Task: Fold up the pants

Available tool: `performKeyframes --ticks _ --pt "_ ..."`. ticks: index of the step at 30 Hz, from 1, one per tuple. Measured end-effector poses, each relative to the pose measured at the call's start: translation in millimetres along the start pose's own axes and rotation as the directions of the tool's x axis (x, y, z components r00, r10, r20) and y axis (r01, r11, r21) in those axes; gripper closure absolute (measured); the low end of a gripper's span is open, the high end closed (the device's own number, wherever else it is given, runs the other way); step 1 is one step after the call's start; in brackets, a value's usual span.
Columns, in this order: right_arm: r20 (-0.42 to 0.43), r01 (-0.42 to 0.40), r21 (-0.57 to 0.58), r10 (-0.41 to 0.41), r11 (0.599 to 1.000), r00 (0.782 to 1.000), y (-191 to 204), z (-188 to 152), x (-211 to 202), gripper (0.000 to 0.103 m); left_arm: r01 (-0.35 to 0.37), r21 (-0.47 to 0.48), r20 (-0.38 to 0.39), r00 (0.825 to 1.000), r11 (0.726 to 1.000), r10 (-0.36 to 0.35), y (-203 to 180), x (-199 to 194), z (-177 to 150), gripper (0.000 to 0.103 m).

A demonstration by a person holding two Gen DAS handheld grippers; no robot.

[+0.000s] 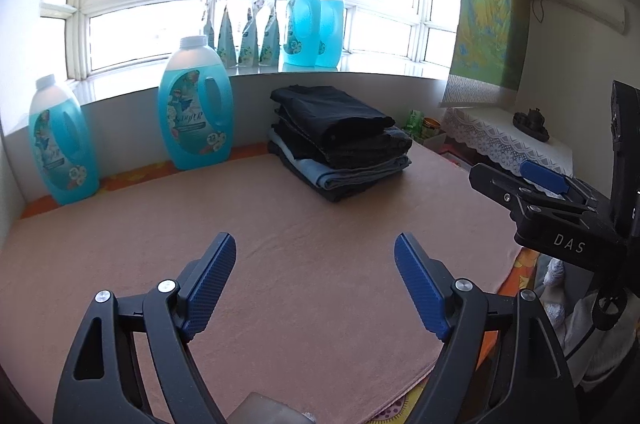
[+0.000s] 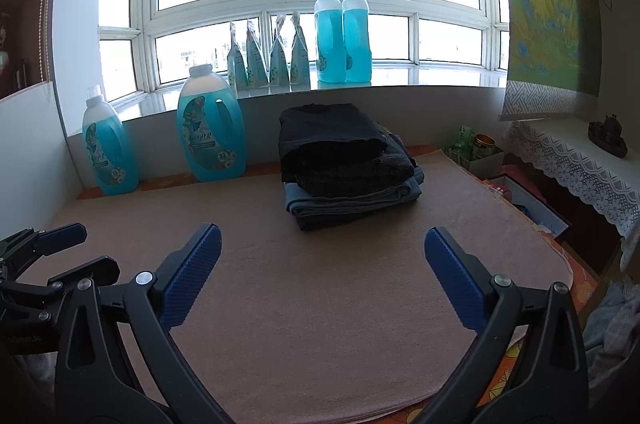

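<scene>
A stack of folded pants lies at the back of a pinkish-brown mat, dark pairs on top and a light blue pair lower down. The stack also shows in the right wrist view on the mat. My left gripper is open and empty above the mat, well in front of the stack. My right gripper is open and empty, also in front of the stack. It shows at the right edge of the left wrist view. The left gripper shows at the left edge of the right wrist view.
Two large blue detergent bottles stand at the mat's back left. More bottles and pouches stand on the windowsill. A lace-covered side table and boxes are to the right. Loose cloth lies off the mat's right edge.
</scene>
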State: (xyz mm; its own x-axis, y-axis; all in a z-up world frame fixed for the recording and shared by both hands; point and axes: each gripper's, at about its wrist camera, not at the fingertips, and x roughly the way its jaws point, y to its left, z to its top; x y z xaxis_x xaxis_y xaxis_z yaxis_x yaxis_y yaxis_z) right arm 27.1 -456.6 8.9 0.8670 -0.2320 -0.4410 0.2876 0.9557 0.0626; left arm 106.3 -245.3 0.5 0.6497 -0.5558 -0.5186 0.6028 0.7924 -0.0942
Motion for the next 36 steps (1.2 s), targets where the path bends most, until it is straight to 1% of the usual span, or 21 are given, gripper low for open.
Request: performKeyframes --ticks 5,11,24,36 --pt "-0.011 0.001 0.018 -0.001 1.0 1.0 -3.7 -4.5 0.2 0.0 -0.009 -0.021 -0.019 1.0 1.0 0.009 2.8 1.0 -5.2 0.021" --pt "-0.006 0.005 0.013 -0.005 1.0 1.0 -3.9 -6.1 -1.5 0.0 -0.006 -0.029 -0.027 1.0 1.0 0.006 4.7 0.9 -8.6 0.021" --pt "-0.007 -0.011 0.009 0.011 1.0 1.0 -0.3 -4.9 -3.2 0.0 -0.004 -0.009 -0.005 1.0 1.0 0.004 -0.8 -8.8 -10.0 0.021" --pt "-0.006 -0.015 0.007 0.015 1.0 1.0 3.0 -5.4 -4.7 0.0 0.001 -0.02 0.0 1.0 1.0 -0.001 2.2 -11.8 -9.6 0.021"
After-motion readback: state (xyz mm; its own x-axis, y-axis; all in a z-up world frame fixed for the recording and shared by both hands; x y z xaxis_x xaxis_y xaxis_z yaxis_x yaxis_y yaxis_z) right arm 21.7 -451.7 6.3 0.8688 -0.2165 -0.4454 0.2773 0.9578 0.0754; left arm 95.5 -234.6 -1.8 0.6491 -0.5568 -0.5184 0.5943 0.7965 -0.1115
